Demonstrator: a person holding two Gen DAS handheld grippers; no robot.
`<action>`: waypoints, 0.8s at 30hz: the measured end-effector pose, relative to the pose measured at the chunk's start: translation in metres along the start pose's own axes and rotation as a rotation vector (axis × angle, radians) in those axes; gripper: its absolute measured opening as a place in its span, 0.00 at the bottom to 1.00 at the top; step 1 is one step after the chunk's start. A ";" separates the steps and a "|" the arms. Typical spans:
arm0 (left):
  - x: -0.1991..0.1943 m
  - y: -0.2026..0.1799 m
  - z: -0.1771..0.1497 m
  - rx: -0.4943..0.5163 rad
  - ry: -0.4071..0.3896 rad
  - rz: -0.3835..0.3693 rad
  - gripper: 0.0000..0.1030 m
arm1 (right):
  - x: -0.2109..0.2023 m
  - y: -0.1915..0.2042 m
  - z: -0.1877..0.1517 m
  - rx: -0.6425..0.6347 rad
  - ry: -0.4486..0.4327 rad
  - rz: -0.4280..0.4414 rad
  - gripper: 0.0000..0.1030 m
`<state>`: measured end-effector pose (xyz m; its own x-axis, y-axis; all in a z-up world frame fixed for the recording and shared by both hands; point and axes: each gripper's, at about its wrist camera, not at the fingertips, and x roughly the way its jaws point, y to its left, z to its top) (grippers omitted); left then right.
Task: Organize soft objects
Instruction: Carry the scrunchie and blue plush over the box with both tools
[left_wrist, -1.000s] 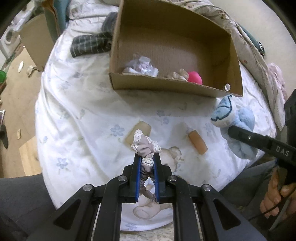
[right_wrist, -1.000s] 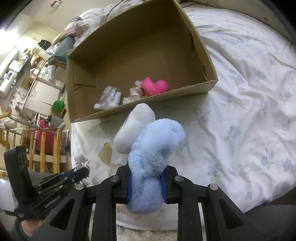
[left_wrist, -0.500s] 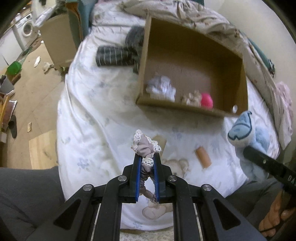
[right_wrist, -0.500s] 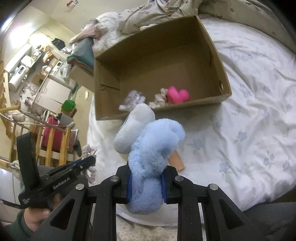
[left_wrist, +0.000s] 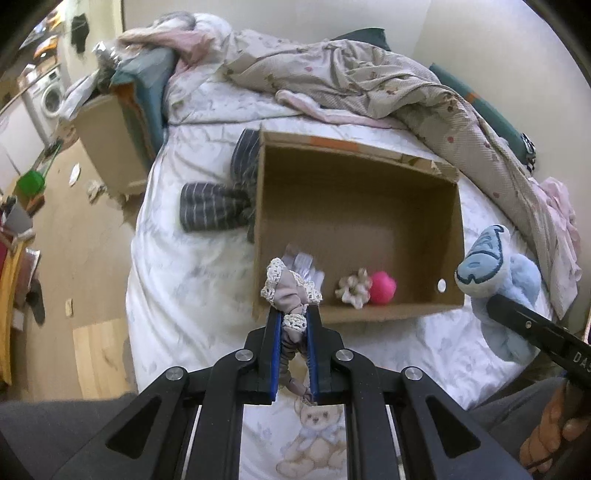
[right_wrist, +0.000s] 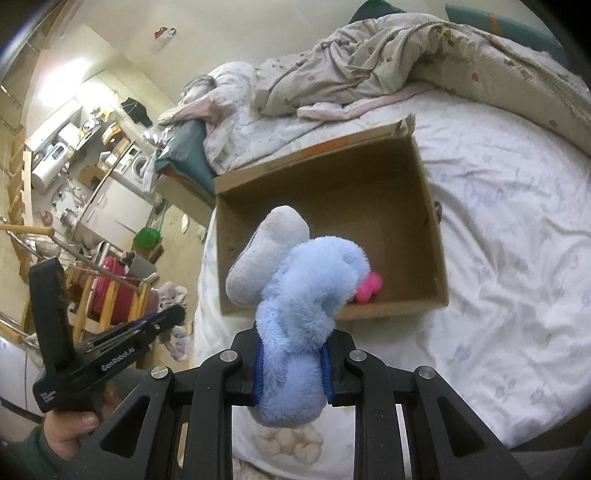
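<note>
My left gripper (left_wrist: 291, 325) is shut on a grey lace-trimmed scrunchie (left_wrist: 290, 291) and holds it in the air before the near wall of an open cardboard box (left_wrist: 448, 221). My right gripper (right_wrist: 291, 354) is shut on a fluffy blue plush toy (right_wrist: 306, 295), also raised before the box (right_wrist: 430, 221). The plush shows at the right in the left wrist view (left_wrist: 506, 273). In the box lie a pink soft toy (left_wrist: 383, 292), a cream scrunchie (left_wrist: 354, 291) and a white lace piece (left_wrist: 306, 264). The left gripper with its scrunchie shows in the right wrist view (right_wrist: 173, 317).
The box stands on a bed with a white flowered sheet (left_wrist: 192, 280). A striped dark cloth (left_wrist: 214, 212) lies left of the box. A rumpled beige blanket (left_wrist: 369, 77) is heaped behind it. The bed edge drops to a wooden floor (left_wrist: 74, 243) on the left.
Both grippers have risen and drawn back with their loads, so the box now appears farther away and more from above. The small items on the sheet have left view.
</note>
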<state>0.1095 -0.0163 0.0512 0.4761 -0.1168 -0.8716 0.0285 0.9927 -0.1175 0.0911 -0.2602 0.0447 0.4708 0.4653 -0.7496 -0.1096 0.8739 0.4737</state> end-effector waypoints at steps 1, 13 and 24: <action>0.002 -0.003 0.005 0.009 -0.005 0.001 0.11 | 0.001 -0.002 0.003 0.002 -0.001 -0.003 0.24; 0.038 -0.016 0.040 0.049 -0.001 0.010 0.11 | 0.030 -0.036 0.034 0.039 0.003 -0.055 0.24; 0.084 -0.016 0.052 0.051 0.002 -0.010 0.11 | 0.066 -0.050 0.043 0.043 0.001 -0.056 0.24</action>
<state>0.1947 -0.0403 0.0041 0.4739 -0.1265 -0.8715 0.0782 0.9918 -0.1014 0.1654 -0.2789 -0.0085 0.4743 0.4165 -0.7756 -0.0458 0.8915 0.4507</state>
